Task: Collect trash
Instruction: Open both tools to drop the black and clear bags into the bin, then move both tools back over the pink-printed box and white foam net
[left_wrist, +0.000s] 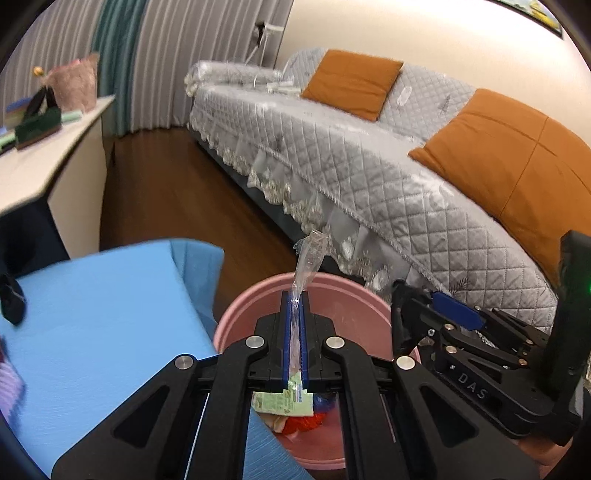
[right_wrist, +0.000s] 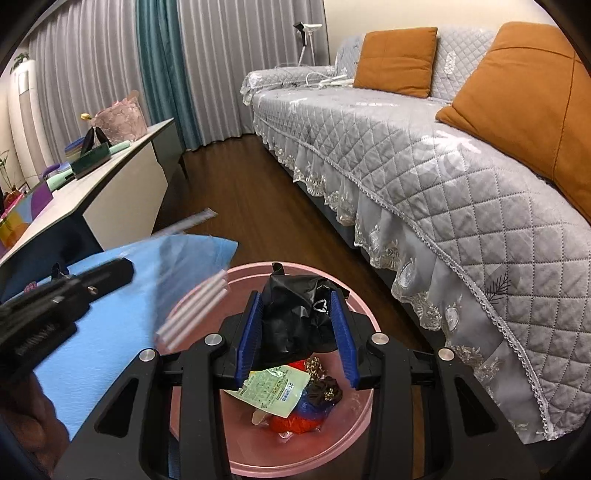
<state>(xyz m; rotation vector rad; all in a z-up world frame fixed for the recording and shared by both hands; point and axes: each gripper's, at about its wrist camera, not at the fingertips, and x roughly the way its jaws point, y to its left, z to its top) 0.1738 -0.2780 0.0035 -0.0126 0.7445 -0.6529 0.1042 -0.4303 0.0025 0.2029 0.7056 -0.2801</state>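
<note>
Take the round pink plastic bin (right_wrist: 354, 435) on the dark wood floor as your reference point. It stands just beside the corner of the table with the light blue cloth (left_wrist: 96, 332) and near the skirt of the sofa with the grey quilted cover (right_wrist: 424, 155).

Your left gripper (left_wrist: 294, 306) hangs above the bin's near rim. Its blue pads are clenched on a thin clear plastic wrapper (left_wrist: 308, 258), which stands up past the fingertips over the bin's mouth.

Your right gripper (right_wrist: 297, 310) hangs over the bin's centre. A crumpled black plastic bag (right_wrist: 295, 314) sits between its blue pads, with the pads against the bag's sides, so you are grasping the bag above the opening.

Inside the bin, on its floor, you can see:
- a pale green printed packet (right_wrist: 273, 387), lying on top;
- a red wrapper (right_wrist: 295, 422) beneath it;
- a blue item (right_wrist: 310, 404), partly covered;
- a small dark brown crumpled object (right_wrist: 327, 391), next to the packet.

A blurred clear bag with white stripes (right_wrist: 195, 310) shows above the bin's left rim in the right wrist view.
</note>
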